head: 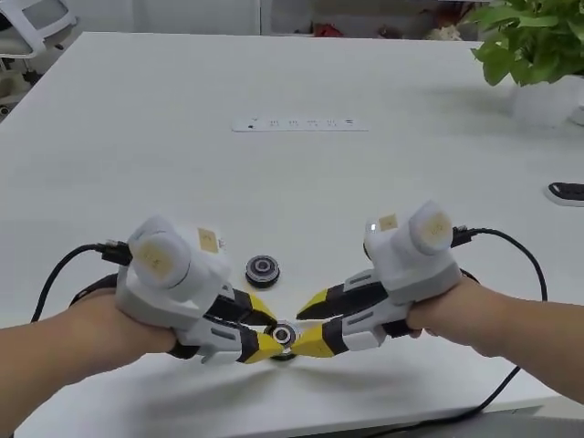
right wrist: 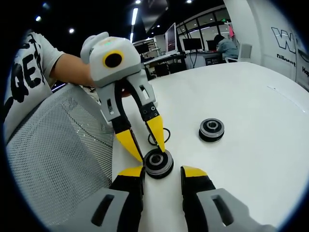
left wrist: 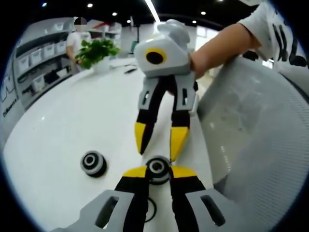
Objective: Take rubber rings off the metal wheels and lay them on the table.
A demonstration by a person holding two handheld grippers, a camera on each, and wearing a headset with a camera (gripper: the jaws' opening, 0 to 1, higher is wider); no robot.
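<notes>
A metal wheel [head: 283,336] with a black rubber ring sits between the tips of both grippers near the table's front edge. My left gripper [left wrist: 158,172] is shut on this wheel [left wrist: 158,168], its yellow tips pressing either side. My right gripper [right wrist: 161,172] faces it with jaws open, its tips just short of the wheel [right wrist: 159,163]. In the head view the left gripper [head: 270,330] comes in from the left and the right gripper [head: 301,327] from the right. A second wheel [head: 262,269] lies flat on the table just beyond. A loose black ring [right wrist: 161,136] lies on the table under the left gripper.
A recessed socket strip [head: 299,124] sits mid-table. A potted plant [head: 529,46] stands at the far right corner, with a small dark object [head: 566,192] by the right edge. A mesh chair back [left wrist: 256,140] is close behind the front edge. Cables [head: 511,246] trail from both grippers.
</notes>
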